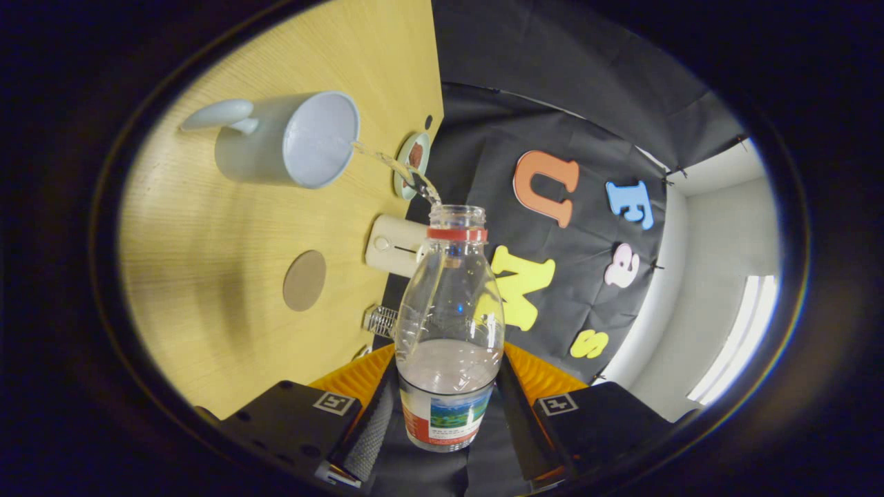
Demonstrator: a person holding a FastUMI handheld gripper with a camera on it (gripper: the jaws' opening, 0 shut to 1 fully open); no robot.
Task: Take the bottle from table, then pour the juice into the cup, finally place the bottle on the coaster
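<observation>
Pouring now; my gripper (447,407) is clamped on the clear plastic red-collared bottle (450,324), both fingers pressing its labelled base; stream arcs into the pale blue mug (290,141) on the wooden table (207,310); round brown coaster (304,279) near the fingers.

Pale wooden table (207,331), black cloth wall (587,103), white wall (718,235) with bright window (739,338).

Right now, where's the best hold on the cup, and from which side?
Probably the cup body, across its outer wall, coming from the open tabletop side away from the handle. The wall is round and plain; the handle looks thin. The gripper is shut on the bottle, a stream entering the cup.
</observation>
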